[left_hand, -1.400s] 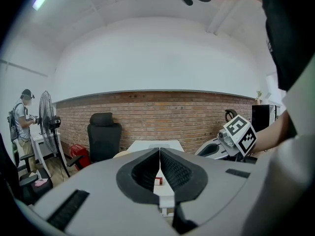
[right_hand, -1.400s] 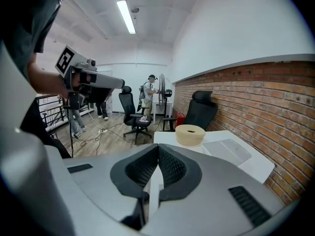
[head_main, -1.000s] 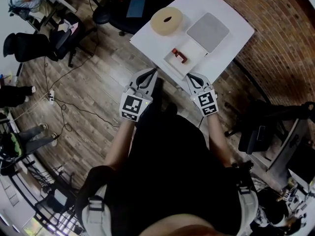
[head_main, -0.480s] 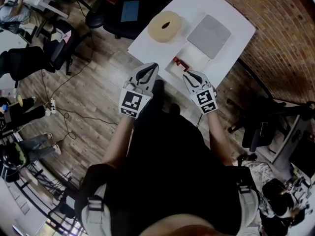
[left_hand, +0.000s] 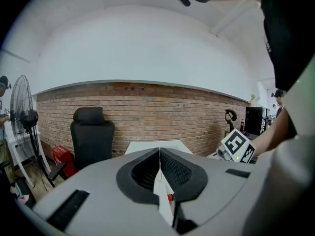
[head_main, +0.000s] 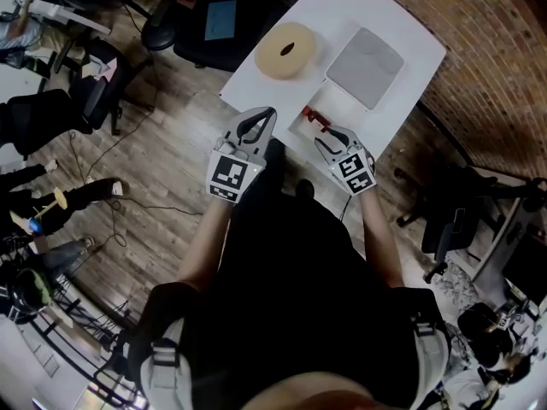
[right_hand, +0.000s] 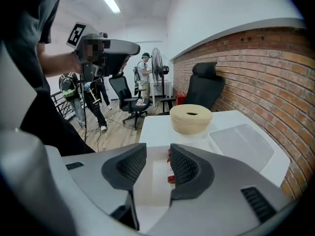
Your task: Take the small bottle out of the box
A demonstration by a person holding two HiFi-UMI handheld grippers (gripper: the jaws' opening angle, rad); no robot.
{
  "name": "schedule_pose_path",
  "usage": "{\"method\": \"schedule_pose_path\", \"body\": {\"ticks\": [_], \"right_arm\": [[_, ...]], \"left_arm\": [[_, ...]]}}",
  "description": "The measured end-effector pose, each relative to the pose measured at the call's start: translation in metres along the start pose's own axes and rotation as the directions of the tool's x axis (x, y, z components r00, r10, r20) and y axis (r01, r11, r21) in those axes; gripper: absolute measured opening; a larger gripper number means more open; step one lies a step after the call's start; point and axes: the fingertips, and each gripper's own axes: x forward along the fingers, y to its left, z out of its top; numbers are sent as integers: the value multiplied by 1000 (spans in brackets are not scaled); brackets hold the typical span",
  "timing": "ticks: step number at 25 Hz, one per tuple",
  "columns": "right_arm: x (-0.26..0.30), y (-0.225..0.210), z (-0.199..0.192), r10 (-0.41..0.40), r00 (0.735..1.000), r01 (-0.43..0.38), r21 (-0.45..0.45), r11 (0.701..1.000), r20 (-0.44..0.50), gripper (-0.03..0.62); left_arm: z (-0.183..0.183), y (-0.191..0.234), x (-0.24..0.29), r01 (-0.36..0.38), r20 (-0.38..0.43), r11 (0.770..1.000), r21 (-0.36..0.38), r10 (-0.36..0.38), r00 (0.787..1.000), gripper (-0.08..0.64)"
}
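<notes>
left gripper (left_hand: 160, 154) has its two dark ribbed jaws closed against each other with nothing held. in the head view it (head_main: 263, 114) hangs at the near edge of the white rectangular table (head_main: 342, 7), left of the box. right gripper (right_hand: 157, 151) has its jaws well apart, having just been opening, and they clamp nothing. through the gap shows the small red bottle (right_hand: 170, 177), lying in the open white box (right_hand: 151, 178) close beside the right jaw; whether it touches that jaw i cannot tell. from the head view this gripper (head_main: 318, 137) points down at the near end of the box (head_main: 336, 102), with the bottle (head_main: 314, 118) just beyond its tips, near the box's left wall. just beyond the box on the far side lies a flat grey translucent lid (head_main: 366, 56), and to the left of that a thick beige roll with a hole in its middle (head_main: 286, 49). a red brick wall (left_hand: 147, 114) runs behind the table, with a black office chair (right_hand: 204, 85) near it, and the floor is grey-brown wooden planks (head_main: 171, 161).
</notes>
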Motion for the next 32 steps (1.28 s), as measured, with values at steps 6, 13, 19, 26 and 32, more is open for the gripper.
{"method": "schedule_pose_path", "body": {"ticks": [6, 13, 19, 26, 32], "right_arm": [[32, -3, -28, 10, 997, -12, -30, 999, -80, 161], [50, -9, -42, -45, 988, 32, -88, 996, -145, 166], [67, -19, -47, -79, 982, 64, -85, 994, -174, 173], [88, -31, -51, -104, 972, 90, -75, 993, -210, 190], [106, -41, -62, -123, 961, 113, -56, 992, -248, 215]], "left_arm": [[-4, 14, 6, 10, 0, 1000, -9, -10, 1000, 22], [-15, 27, 2, 13, -14, 1000, -21, -13, 1000, 21], [-18, 39, 7, 35, -14, 999, -18, -35, 999, 21], [-18, 50, 19, 80, -23, 997, 1, -80, 997, 21], [-18, 59, 27, 103, -31, 995, 15, -102, 994, 22]]}}
